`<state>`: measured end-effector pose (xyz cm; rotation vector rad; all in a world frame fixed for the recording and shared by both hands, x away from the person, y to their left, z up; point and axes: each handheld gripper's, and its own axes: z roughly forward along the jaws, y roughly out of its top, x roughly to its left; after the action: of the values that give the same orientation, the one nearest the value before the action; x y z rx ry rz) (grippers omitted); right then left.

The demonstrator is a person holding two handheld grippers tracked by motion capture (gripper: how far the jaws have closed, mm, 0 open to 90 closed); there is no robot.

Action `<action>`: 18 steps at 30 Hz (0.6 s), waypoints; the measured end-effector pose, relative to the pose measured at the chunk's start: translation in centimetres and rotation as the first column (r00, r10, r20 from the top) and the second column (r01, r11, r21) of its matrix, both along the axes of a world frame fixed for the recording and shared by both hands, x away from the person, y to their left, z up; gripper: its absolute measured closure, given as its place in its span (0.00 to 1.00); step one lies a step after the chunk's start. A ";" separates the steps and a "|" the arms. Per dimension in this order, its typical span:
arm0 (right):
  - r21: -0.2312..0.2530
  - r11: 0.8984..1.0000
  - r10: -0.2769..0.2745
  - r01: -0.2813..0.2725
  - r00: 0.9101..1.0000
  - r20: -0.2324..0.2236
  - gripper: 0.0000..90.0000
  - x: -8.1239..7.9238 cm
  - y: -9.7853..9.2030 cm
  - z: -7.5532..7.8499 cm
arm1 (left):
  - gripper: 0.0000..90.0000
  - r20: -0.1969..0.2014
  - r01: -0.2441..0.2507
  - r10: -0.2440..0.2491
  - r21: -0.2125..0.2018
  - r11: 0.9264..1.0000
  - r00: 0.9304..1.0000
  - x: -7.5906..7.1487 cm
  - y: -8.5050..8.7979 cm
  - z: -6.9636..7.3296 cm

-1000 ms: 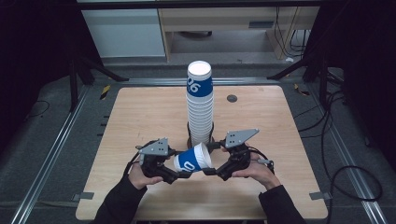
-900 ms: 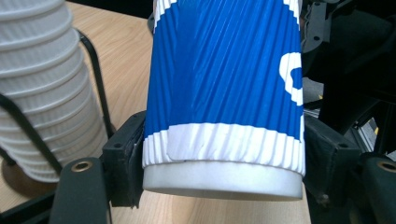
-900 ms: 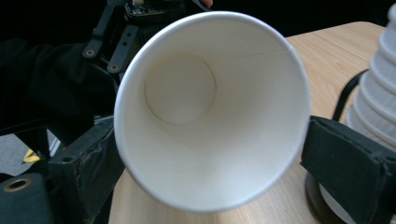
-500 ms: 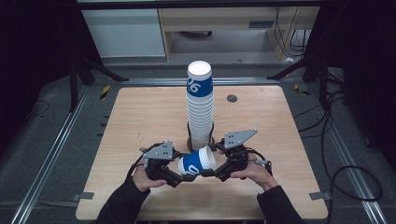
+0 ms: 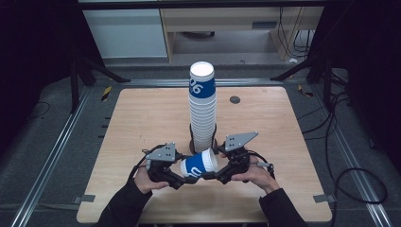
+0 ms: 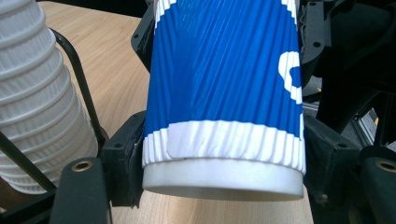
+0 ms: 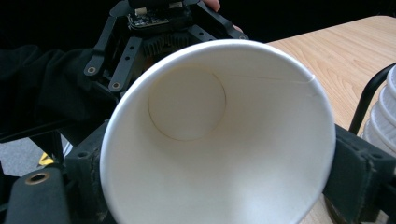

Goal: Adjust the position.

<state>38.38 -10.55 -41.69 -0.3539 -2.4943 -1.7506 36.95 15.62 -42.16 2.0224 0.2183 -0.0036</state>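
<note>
A blue and white ribbed paper cup (image 5: 198, 164) lies on its side just above the table's front middle, held from both ends. My left gripper (image 5: 178, 171) is shut on its base end; in the left gripper view the cup (image 6: 224, 93) sits squeezed between the two jaws. My right gripper (image 5: 221, 169) is shut on the rim end, and in the right gripper view the cup's white open mouth (image 7: 219, 140) faces the camera. Directly behind them stands a tall stack of the same cups (image 5: 202, 109) in a black wire holder (image 5: 193, 142).
The wooden table (image 5: 142, 118) has bare surface left and right of the stack. A small dark round disc (image 5: 234, 100) lies at the back right. Metal rails run along both table sides. The stack (image 6: 37, 93) is close beside the left jaw.
Both grippers have kept hold of the cup. The left gripper has edged slightly to the right, and the cup has hardly moved.
</note>
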 end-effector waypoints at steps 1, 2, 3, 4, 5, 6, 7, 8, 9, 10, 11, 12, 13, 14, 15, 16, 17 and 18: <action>-0.004 1.000 0.002 -0.002 1.000 0.000 0.15 -0.1 0.0 0.0 | 0.30 -0.009 0.001 -0.001 0.001 1.000 1.000 0.1 0.0 -0.1; -0.004 1.000 0.002 -0.002 1.000 0.000 0.15 -0.1 0.0 0.0 | 0.30 -0.009 0.001 -0.001 0.001 1.000 1.000 0.1 0.0 -0.1; -0.006 1.000 0.000 0.000 1.000 0.001 0.15 -0.1 0.0 0.1 | 0.30 -0.014 0.003 -0.003 0.003 1.000 1.000 0.1 0.0 -0.1; -0.008 1.000 0.001 -0.001 1.000 0.000 0.16 -0.1 0.0 0.1 | 0.30 -0.016 0.001 -0.001 0.007 1.000 1.000 0.1 0.0 -0.1; -0.011 1.000 0.000 0.000 1.000 0.003 0.16 -0.1 -0.1 0.1 | 0.29 -0.018 -0.002 0.002 0.009 1.000 1.000 0.1 -0.1 -0.1; -0.015 1.000 -0.001 0.001 1.000 0.004 0.17 -0.1 -0.1 0.1 | 0.29 -0.021 -0.004 0.004 0.012 1.000 1.000 0.1 -0.1 -0.1; -0.017 1.000 0.000 0.000 1.000 0.007 0.17 -0.2 -0.1 0.1 | 0.28 -0.021 -0.011 0.012 0.016 1.000 1.000 0.1 -0.1 -0.1; -0.017 1.000 -0.004 0.004 1.000 0.012 0.17 -0.2 -0.1 0.2 | 0.27 -0.020 -0.021 0.021 0.022 1.000 1.000 0.1 -0.1 -0.1; -0.024 1.000 -0.010 0.010 1.000 0.018 0.17 -0.2 -0.1 0.2 | 0.26 -0.021 -0.024 0.025 0.023 0.999 0.999 0.1 -0.1 -0.1; -0.022 1.000 -0.010 0.010 1.000 0.018 0.18 -0.2 -0.2 0.3 | 0.25 -0.022 -0.028 0.029 0.020 0.999 0.999 0.1 0.0 -0.1; -0.023 1.000 -0.013 0.014 1.000 0.019 0.18 -0.3 -0.2 0.3 | 0.25 -0.021 -0.031 0.031 0.021 0.999 0.999 0.1 0.0 -0.1; -0.025 1.000 -0.016 0.017 1.000 0.018 0.18 -0.2 -0.3 0.4 | 0.24 -0.020 -0.038 0.038 0.021 0.999 0.999 0.2 0.0 0.0; -0.025 0.999 -0.020 0.020 1.000 0.020 0.18 -0.2 -0.4 0.5 | 0.22 -0.020 -0.044 0.044 0.026 0.999 0.999 0.2 0.1 0.0; -0.022 0.999 -0.025 0.026 0.999 0.023 0.18 -0.2 -0.5 0.6 | 0.20 -0.019 -0.047 0.048 0.031 0.998 0.999 0.2 0.1 0.0; -0.024 0.999 -0.029 0.030 0.999 0.024 0.17 -0.2 -0.6 0.7 | 0.19 -0.016 -0.051 0.052 0.037 0.998 0.999 0.2 0.1 -0.1; -0.024 0.999 -0.046 0.047 0.998 0.031 0.17 -0.2 -1.0 1.0 | 0.17 -0.016 -0.058 0.058 0.043 0.997 0.998 0.2 0.1 -0.1; -0.024 0.999 -0.046 0.047 0.998 0.031 0.17 -0.2 -1.0 1.0 | 0.17 -0.017 -0.061 0.062 0.047 0.997 0.998 0.3 0.1 -0.1; -0.023 0.998 -0.054 0.055 0.998 0.033 0.17 -0.2 -1.1 1.1 | 0.17 -0.017 -0.070 0.071 0.053 0.996 0.997 0.3 0.2 -0.1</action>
<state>38.20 -11.65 -40.60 -0.4022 -2.5540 -1.7613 37.28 15.82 -42.26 2.0668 0.3047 0.0277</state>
